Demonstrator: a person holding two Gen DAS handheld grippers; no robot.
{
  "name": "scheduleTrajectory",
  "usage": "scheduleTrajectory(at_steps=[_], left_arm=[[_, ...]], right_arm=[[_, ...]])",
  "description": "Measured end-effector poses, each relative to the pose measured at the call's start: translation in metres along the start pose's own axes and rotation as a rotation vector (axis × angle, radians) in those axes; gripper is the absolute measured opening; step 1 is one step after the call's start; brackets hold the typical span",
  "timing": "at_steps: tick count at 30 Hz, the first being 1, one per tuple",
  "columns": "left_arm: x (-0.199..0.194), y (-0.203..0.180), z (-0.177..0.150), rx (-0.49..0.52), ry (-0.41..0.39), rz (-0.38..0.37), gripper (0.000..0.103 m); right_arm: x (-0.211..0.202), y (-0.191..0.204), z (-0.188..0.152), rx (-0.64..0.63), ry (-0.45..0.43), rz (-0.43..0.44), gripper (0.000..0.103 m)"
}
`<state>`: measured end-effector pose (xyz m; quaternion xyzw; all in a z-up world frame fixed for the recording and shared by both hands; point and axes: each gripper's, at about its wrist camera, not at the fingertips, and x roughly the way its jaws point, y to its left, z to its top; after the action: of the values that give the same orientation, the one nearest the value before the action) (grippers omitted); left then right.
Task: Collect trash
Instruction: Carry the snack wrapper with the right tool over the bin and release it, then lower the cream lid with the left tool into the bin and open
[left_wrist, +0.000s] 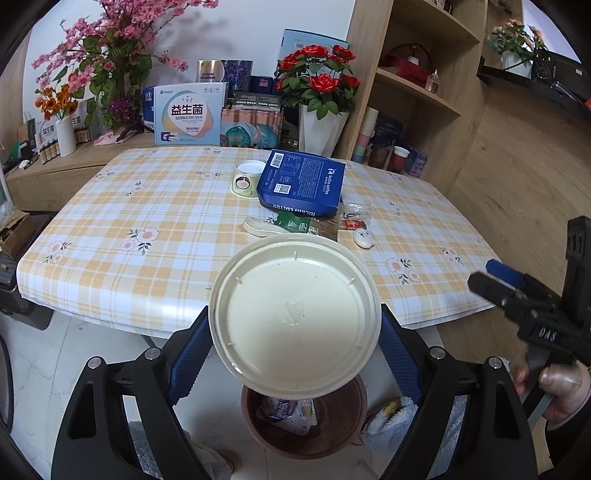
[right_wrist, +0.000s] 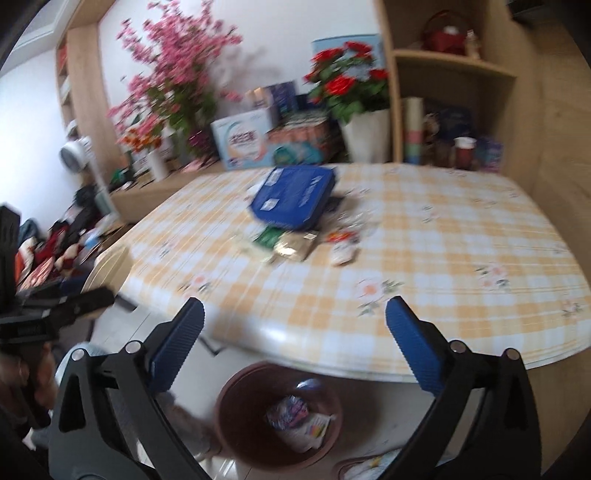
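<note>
While the left gripper (left_wrist: 295, 332) is clamping a cream-coloured round plastic lid (left_wrist: 294, 316) between its blue pads, it is holding that lid tilted above a reddish-brown trash bin (left_wrist: 325, 443) that is sitting on the pale floor just in front of the table's near edge. Crumpled wrappers (right_wrist: 299, 417) are lying inside the bin. The right gripper (right_wrist: 295, 328) is hanging over the same bin with its jaws spread wide and nothing between them; no earlier picture is on hand to show how it got there. In the left wrist view that gripper is appearing at the right edge, with the person's hand (left_wrist: 557, 387) wrapped around its handle.

On the table (left_wrist: 110, 236), which is wearing a yellow-and-white checked cloth with flower prints, more rubbish is waiting near the middle: a blue coffee box (left_wrist: 301, 182) is resting on top of a loose pile, a paper cup (left_wrist: 245, 179) is standing just beside its left side, and a green packet (left_wrist: 291, 222), a pale folded wrapper (left_wrist: 258, 226), a brownish sachet (right_wrist: 295, 246) and a small white packet (left_wrist: 364, 238) are lying close together at the box's near side. The right wrist view is blurring, so smaller details there are hard to make out. Behind the table, red roses in a white vase (left_wrist: 321, 129) are standing beside wooden shelves (left_wrist: 417, 81).
</note>
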<state>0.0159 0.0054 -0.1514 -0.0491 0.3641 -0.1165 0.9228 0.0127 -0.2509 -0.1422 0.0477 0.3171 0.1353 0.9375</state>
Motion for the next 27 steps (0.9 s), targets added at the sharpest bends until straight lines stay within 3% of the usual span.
scheduleTrajectory(at_steps=[6, 21, 27], left_arm=[[0.008, -0.009, -0.003, 0.024, 0.025, -0.018, 0.083], [0.030, -0.033, -0.008, 0.079, 0.083, -0.094, 0.088], [0.028, -0.027, -0.005, 0.077, 0.051, -0.042, 0.095]], right_arm=[[-0.007, -0.020, 0.006, 0.032, -0.053, -0.094, 0.097], [0.000, -0.039, -0.001, 0.083, -0.038, -0.103, 0.097], [0.000, -0.044, -0.003, 0.097, -0.035, -0.124, 0.097]])
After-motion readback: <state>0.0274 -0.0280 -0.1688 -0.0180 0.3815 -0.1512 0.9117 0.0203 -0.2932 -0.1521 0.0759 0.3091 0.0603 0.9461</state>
